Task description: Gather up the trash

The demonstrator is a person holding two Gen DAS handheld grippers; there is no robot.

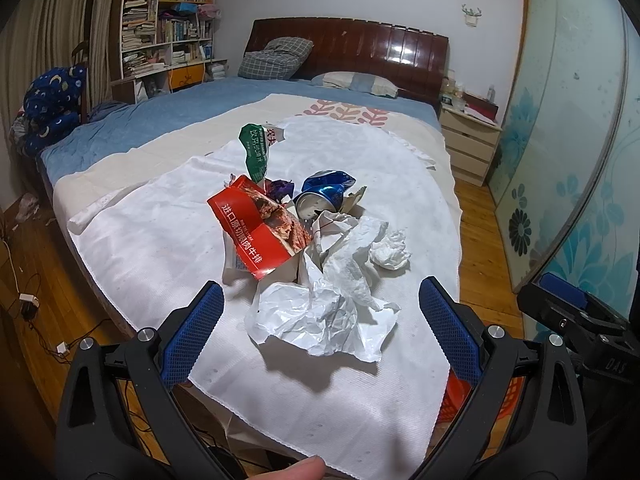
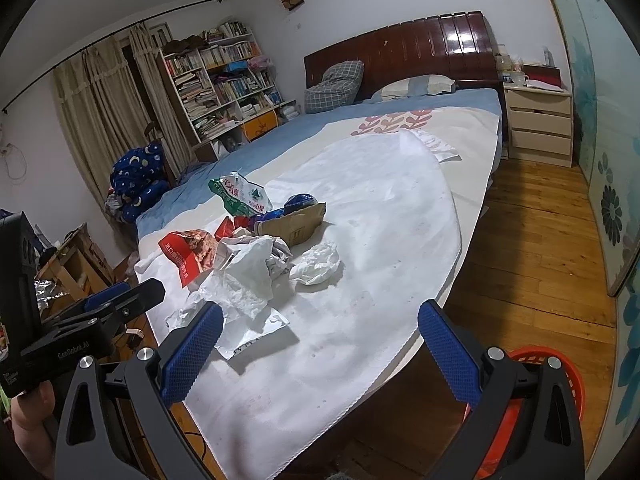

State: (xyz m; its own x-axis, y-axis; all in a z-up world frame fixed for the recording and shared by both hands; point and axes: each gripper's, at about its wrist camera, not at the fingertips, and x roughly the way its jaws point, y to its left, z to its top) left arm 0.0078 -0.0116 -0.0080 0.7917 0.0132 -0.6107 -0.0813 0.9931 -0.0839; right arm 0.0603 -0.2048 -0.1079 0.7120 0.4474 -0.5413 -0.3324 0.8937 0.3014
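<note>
Lying heaped on the white cloth at the bed's foot, crumpled white paper looks light and soft; pinch a raised fold. Both grippers, left gripper and right gripper, hover spread, empty.

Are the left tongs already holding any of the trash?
No, the left tongs stand wide open above the crumpled white paper on the white cloth, with nothing clamped between their blue pads.

We're in a home bedroom: big bed w/ wooden headboard, pillows, nightstand, crammed bookshelf, curtains.
</note>
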